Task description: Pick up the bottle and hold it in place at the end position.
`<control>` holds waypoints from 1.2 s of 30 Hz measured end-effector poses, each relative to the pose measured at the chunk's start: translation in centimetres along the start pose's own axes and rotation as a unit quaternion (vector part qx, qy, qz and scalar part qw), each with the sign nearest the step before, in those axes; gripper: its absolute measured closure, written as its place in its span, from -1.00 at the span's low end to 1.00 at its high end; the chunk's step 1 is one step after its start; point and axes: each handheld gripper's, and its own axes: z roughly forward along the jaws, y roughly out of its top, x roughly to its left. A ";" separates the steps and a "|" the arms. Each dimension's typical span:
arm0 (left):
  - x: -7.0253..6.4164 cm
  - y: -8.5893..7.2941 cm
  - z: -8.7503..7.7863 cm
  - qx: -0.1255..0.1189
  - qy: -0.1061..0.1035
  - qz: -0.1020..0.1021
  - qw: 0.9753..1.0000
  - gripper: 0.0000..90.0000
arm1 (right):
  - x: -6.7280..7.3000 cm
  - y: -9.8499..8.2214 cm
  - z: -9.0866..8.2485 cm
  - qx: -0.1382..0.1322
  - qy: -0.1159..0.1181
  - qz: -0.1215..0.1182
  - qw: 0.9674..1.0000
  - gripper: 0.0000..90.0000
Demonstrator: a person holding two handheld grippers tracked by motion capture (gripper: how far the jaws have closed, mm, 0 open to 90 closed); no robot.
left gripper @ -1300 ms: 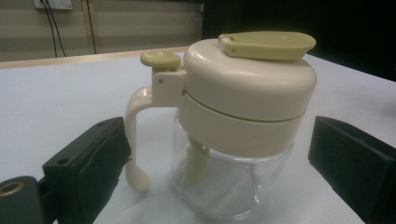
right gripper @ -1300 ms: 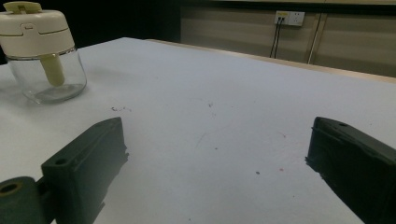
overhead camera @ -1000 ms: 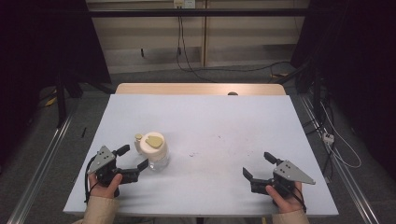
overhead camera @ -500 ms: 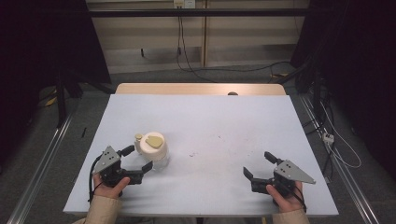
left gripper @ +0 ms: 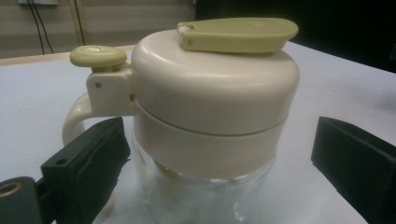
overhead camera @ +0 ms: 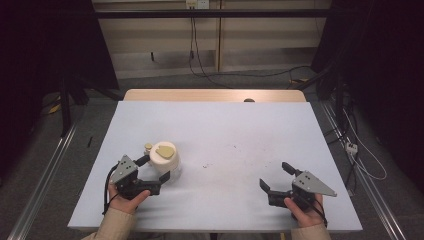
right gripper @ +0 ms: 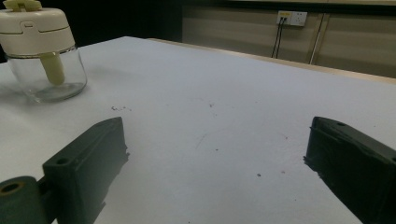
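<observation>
Jaws wide on the left gripper around the jar, but a crooked squeeze could tip it.

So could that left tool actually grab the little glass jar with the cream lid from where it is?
Probably yes. The left tool stands open with its jaws either side of the jar, nothing lying between them. The jar's handle sits near one jaw, which might get in the way of closing.
</observation>
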 end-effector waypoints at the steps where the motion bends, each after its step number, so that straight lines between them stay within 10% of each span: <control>1: -0.1 0.0 0.2 0.002 0.003 -0.002 1.000 -0.94 | 0.0 0.0 0.0 0.000 0.000 0.000 1.000 -0.91; 36: -0.8 -0.2 3.6 0.003 0.060 -0.008 0.998 -0.93 | -0.1 0.0 0.0 0.000 0.001 0.003 1.000 -0.89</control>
